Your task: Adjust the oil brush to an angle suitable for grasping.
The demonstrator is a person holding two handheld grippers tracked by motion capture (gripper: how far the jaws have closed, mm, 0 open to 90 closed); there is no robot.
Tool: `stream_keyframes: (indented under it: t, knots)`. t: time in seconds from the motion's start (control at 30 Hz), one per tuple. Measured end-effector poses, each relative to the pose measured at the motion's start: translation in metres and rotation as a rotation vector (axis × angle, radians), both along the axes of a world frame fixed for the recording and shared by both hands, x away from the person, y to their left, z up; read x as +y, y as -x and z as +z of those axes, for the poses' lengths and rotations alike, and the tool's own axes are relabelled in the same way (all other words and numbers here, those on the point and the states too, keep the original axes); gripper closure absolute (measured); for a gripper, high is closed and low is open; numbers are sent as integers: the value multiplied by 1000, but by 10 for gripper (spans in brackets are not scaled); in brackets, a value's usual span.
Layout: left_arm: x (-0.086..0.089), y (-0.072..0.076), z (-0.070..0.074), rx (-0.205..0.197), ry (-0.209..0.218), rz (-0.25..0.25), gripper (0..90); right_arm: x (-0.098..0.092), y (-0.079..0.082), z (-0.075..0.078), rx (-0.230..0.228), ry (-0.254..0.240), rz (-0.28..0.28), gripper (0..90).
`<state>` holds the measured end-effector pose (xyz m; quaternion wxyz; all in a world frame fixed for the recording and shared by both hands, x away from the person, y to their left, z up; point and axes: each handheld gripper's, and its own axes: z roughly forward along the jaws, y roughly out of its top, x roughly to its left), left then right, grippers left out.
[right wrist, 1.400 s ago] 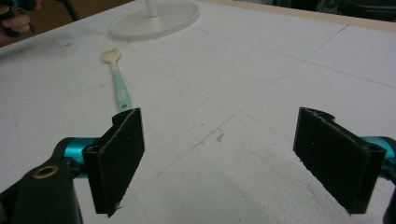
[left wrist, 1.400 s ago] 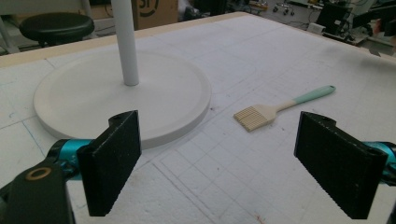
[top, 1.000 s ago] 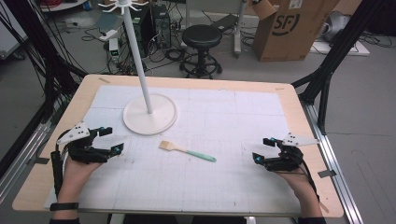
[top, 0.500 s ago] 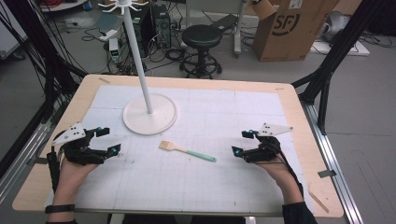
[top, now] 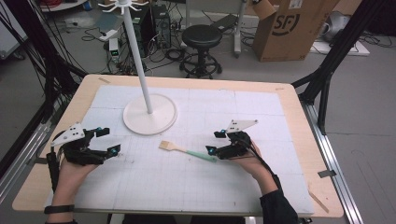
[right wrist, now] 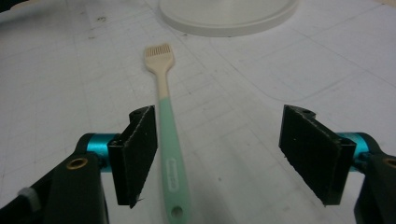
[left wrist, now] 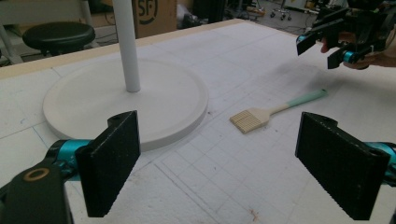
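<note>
A brush [top: 187, 150] with a cream head and a mint-green handle lies flat on the white mat, just in front of the white stand's round base [top: 149, 119]. My right gripper [top: 214, 142] is at the handle's end. In the right gripper view the handle [right wrist: 166, 121] runs between the jaws, close to the left one, and neither pad presses on it. These jaws have just been closing a little and still stand wide, so the right gripper [right wrist: 219, 154] is open. My left gripper [top: 109, 140] rests at the left, open and holding nothing, and faces the brush [left wrist: 275, 111].
The stand's pole [top: 140, 60] rises from its base at the back left of the mat. Behind the table are a black stool [top: 201, 39] and a cardboard box [top: 289, 28]. A black frame leg [top: 327, 79] stands at the table's right edge.
My right hand has moved left across the mat, from near the right edge to the end of the brush handle. The left hand and the brush have stayed put.
</note>
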<state>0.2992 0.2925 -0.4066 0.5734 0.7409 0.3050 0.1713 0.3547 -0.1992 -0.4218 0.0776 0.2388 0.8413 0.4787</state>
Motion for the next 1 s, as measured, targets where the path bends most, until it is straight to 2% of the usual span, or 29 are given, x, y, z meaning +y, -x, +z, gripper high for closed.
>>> stream_keyframes:
  t: [0.2,0.33,0.57,0.67,0.77,1.0]
  knots:
    - [1,0,0,0,7,-5,147,20,-3,-4,12,12,39,318]
    - [1,1,1,-1,8,-7,147,39,-4,-7,22,41,75,381]
    - [3,2,2,-6,19,2,146,62,-5,-12,27,96,123,469]
    - [4,2,2,-5,20,2,146,67,-7,-12,29,102,133,499]
    - [4,2,3,-8,18,1,146,77,-8,-15,28,135,150,542]
    - [6,3,3,-9,22,3,146,83,-10,-20,21,177,163,608]
